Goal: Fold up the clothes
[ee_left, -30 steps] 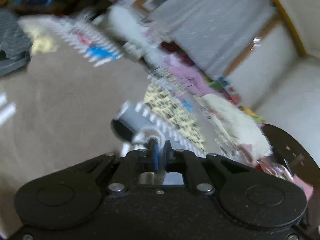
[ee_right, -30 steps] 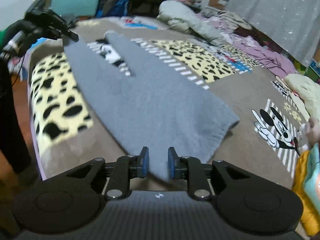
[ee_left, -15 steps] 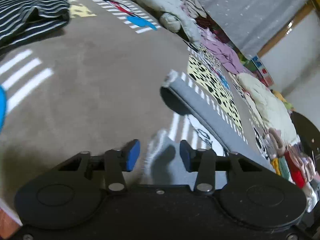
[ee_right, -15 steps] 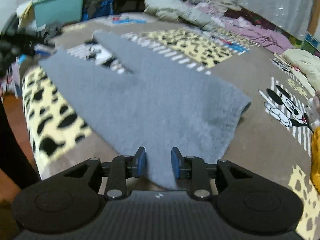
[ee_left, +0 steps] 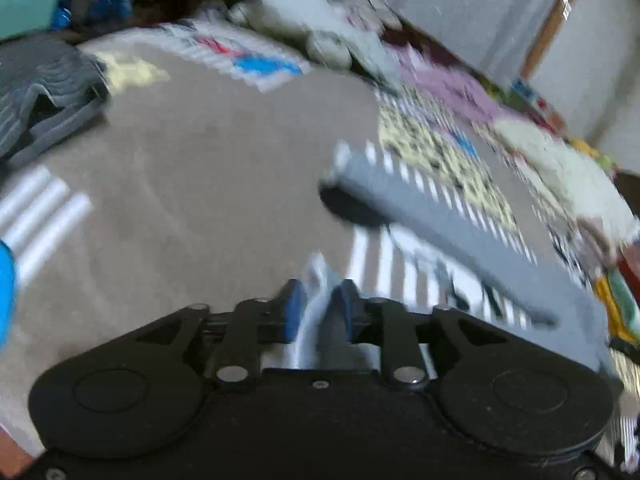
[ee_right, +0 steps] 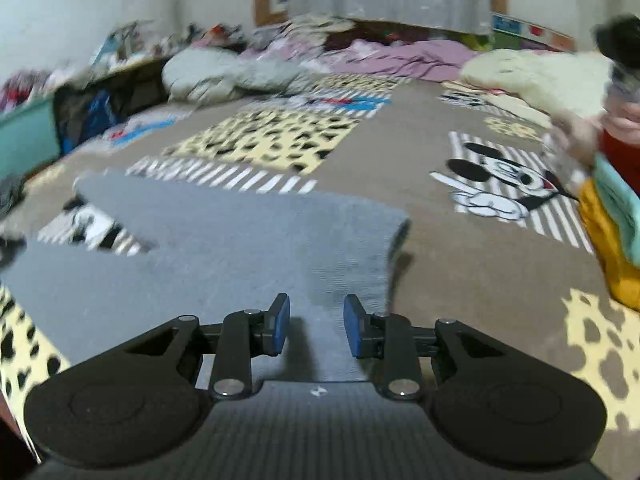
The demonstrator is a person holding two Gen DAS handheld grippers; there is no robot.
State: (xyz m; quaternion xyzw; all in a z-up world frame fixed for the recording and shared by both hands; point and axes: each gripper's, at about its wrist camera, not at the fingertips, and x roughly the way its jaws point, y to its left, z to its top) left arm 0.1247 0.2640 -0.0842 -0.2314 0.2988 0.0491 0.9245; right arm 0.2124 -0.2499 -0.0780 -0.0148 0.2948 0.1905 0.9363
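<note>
While both views are motion-blurred, the main facts read ok.
Left tool (ee_left: 317, 312): blue pads nearly together, clenched on a pale grey fold of the grey garment (ee_left: 448, 224) at bottom centre of frame; cloth fills the narrow gap btwn the pads.
Right tool (ee_right: 316, 330): released, pads set well apart; grey cloth lies btwn and under them, no pad seen pressing it. Whether the fingertips touch the fabric: can't tell.
Grey garment, right view (ee_right: 224, 248): spread flat over the bed cover (ee_right: 460, 280), centre-left of frame, reaching down to the tool; its right edge curls up a bit at mid-frame.
Grey garment, left view: long narrow strip runs from mid-frame toward lower right, its far end lifted off the cover w/ dark shadow under it.
Bed cover: brown w/ yellow leopard patches, white stripes, cartoon mouse print (ee_right: 504, 188) at right.
Striped dark garment (ee_left: 44, 92): crumpled, upper left of left view, well apart from the tool.
Background: heap of clothes (ee_right: 400, 56) along the top of right view, too blurred to sort.
</note>
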